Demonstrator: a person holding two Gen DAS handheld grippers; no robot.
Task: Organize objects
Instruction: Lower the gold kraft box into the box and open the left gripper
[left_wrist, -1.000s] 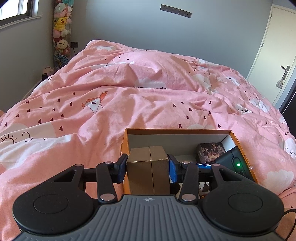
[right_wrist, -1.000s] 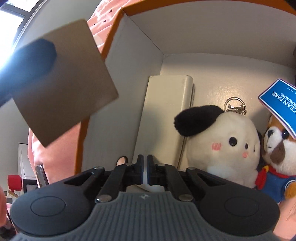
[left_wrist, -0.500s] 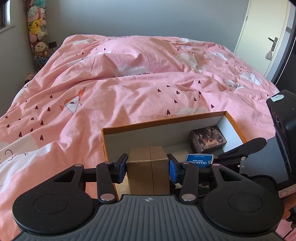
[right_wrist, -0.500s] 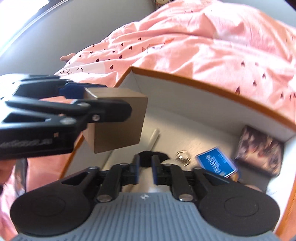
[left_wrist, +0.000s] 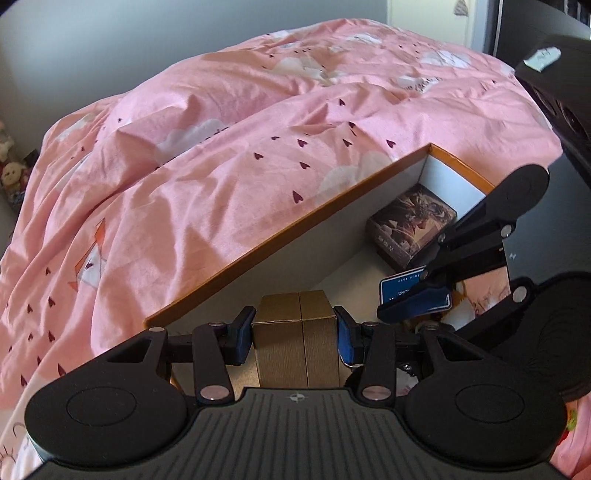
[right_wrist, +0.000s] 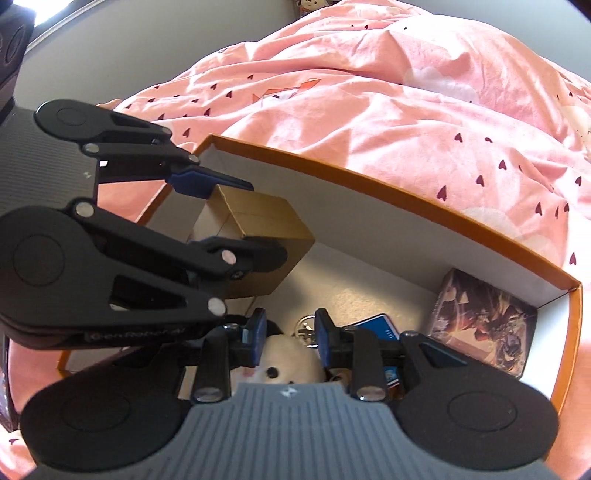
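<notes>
Brown box (left_wrist: 297, 334) clamped above tray's orange rim (left_wrist: 258, 254)

Small brown cardboard box (left_wrist: 297, 334) with a centre seam, pinched and held tilted above the left end of the orange-rimmed white tray (right_wrist: 406, 201), with a dark illustrated card box (right_wrist: 484, 325) flat in its far right corner, white plush (right_wrist: 284, 365) and blue tag (right_wrist: 376, 326) near.

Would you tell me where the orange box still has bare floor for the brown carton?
Bare white floor lies along the orange box's far wall, between the brown carton in the left gripper and the illustrated box. The near side is crowded: white plush, keyring, blue tag.
</notes>
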